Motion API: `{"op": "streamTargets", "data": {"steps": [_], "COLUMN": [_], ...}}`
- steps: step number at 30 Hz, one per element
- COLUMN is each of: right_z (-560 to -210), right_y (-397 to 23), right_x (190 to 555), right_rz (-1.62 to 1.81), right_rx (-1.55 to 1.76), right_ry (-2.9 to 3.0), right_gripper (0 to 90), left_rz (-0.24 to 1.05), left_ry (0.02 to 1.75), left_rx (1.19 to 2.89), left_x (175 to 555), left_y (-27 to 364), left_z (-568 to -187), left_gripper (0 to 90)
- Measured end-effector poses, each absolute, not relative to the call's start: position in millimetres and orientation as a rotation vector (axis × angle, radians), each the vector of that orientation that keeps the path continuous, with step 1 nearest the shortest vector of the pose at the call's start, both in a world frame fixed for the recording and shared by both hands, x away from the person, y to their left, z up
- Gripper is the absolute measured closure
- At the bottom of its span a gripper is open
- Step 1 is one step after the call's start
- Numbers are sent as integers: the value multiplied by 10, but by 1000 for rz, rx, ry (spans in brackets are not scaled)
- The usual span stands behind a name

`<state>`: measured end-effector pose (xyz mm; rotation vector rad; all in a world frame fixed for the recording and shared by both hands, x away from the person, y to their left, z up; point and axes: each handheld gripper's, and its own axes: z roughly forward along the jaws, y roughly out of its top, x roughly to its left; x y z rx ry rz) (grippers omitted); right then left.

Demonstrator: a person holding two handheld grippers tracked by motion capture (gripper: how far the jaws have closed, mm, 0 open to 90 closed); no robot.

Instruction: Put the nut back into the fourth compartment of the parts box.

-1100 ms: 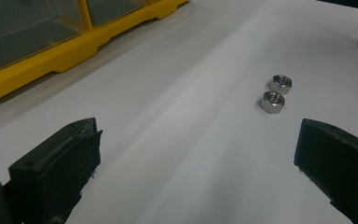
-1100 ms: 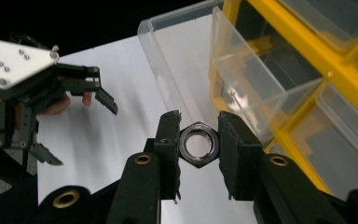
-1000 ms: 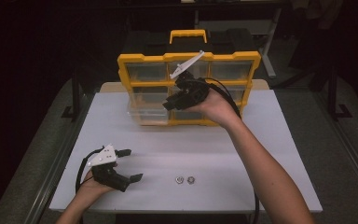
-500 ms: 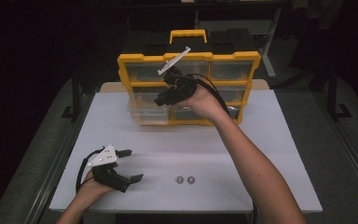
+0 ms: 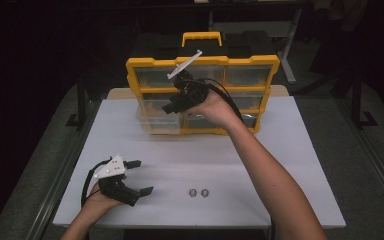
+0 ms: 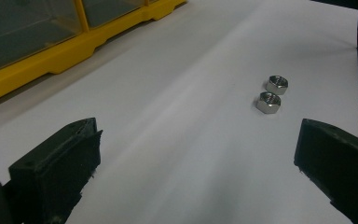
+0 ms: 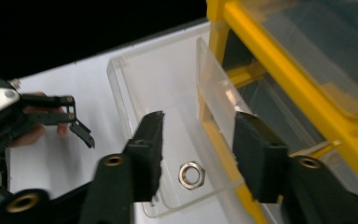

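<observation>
A yellow drawer cabinet (image 5: 203,64) stands at the back of the white table (image 5: 290,165). Its clear lower-left drawer (image 5: 152,121) is pulled out; in the right gripper view this drawer (image 7: 135,84) holds one steel nut (image 7: 191,175). My right gripper (image 5: 175,104) hovers open above that drawer (image 7: 198,140), nothing between its jaws. Two steel nuts (image 5: 198,192) lie side by side near the table's front, also seen as nuts (image 6: 273,93) in the left gripper view. My left gripper (image 5: 139,176) rests open on the table to their left (image 6: 196,158), empty.
A black case sits behind the cabinet, whose yellow handle (image 5: 202,36) shows on top. The cabinet's other clear drawers (image 5: 243,75) are pushed in. Dark floor and table legs surround the table; a metal rail (image 5: 60,175) runs along its left edge.
My right gripper has drifted left and slightly up over the open drawer. The left gripper and the two nuts have stayed put.
</observation>
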<state>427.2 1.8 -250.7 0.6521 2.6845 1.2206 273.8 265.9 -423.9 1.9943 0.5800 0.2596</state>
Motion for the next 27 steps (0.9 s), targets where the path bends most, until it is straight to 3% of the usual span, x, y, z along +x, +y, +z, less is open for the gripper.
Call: {"op": "streamTargets", "data": {"steps": [14,27], "right_z": [-2438,-2664], "right_y": [-284,-467], "right_x": [4111,3914], "right_rz": [1268,1253], "right_rx": [636,612], "right_ry": [2645,2649], "right_gripper": [341,232], "left_rz": [260,256], "left_ry": [584,586], "left_rx": [2001,2001], "left_x": [2747,2744], "left_y": [2678,2670], "left_z": [-4241,-4252], "left_gripper": [4,4]}}
